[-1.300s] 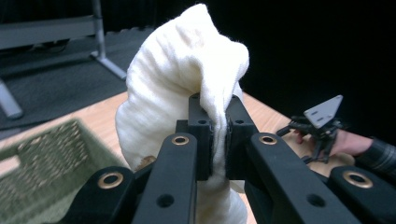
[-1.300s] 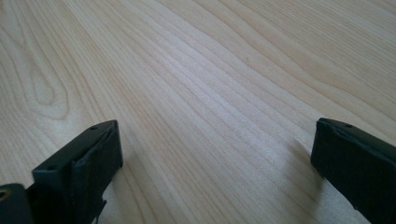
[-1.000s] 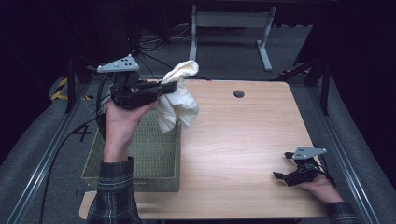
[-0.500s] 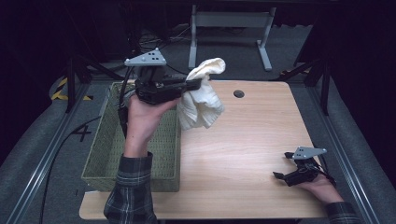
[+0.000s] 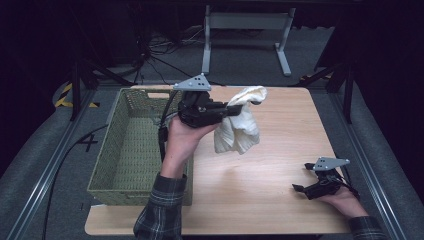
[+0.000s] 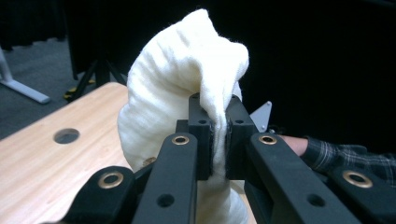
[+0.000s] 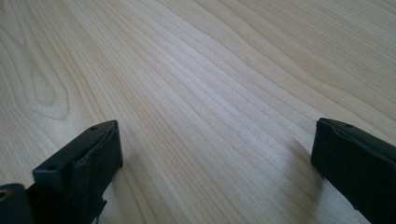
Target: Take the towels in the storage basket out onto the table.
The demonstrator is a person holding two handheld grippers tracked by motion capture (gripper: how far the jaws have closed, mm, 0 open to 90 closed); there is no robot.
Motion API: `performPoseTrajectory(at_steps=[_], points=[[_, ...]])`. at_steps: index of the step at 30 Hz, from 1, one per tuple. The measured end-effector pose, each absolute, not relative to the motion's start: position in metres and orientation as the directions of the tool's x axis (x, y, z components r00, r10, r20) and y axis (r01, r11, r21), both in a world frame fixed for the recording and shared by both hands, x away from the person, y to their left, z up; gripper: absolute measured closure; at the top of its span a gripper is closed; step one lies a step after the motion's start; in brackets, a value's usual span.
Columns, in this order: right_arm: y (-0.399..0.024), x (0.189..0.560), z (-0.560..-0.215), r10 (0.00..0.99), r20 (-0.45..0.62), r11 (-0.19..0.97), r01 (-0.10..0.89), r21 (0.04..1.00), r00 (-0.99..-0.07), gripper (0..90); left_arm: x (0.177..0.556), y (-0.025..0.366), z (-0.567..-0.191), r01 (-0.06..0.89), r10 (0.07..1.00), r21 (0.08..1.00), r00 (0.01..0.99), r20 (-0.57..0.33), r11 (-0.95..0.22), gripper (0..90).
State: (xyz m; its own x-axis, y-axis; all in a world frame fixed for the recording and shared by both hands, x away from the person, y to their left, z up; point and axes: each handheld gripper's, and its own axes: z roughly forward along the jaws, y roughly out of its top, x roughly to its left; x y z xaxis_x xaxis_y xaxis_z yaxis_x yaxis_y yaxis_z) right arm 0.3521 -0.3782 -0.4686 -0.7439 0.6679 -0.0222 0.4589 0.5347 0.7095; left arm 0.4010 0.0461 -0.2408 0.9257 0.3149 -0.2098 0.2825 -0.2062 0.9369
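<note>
The left gripper (image 5: 232,109) pinches a white cloth (image 5: 239,127) by 1 gathered fold, hanging above the wooden table (image 5: 280,175) beside the green wicker basket (image 5: 130,145). Soft, light and limp, it probably handles best by such bunched folds. The right gripper (image 5: 306,185) rests on the table, jaws wide and empty.

Wicker basket (image 5: 131,150) on the left part of the bench (image 5: 270,200), cloth (image 5: 239,126) hanging above the bench just right of the basket, pinched in the left tool (image 5: 231,109), right tool (image 5: 301,188) low at the bench's near right corner, well apart from the cloth
</note>
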Motion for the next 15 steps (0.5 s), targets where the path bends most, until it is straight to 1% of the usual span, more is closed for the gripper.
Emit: performPoseTrajectory(at_steps=[11, 15], points=[[-0.378, 0.352, -0.469, 0.668, -0.022, 0.535, 0.459, 0.71, -0.744, 2.3, 0.399, 0.011, -0.261, 0.289, 0.251, 0.928, 0.94, -0.23, -0.233, 84.9], [-0.378, 0.352, -0.469, 0.668, -0.022, 0.535, 0.459, 0.71, -0.744, 2.3, 0.396, -0.003, -0.274, 0.298, 0.219, 0.918, 0.945, -0.244, -0.263, 84.9]])
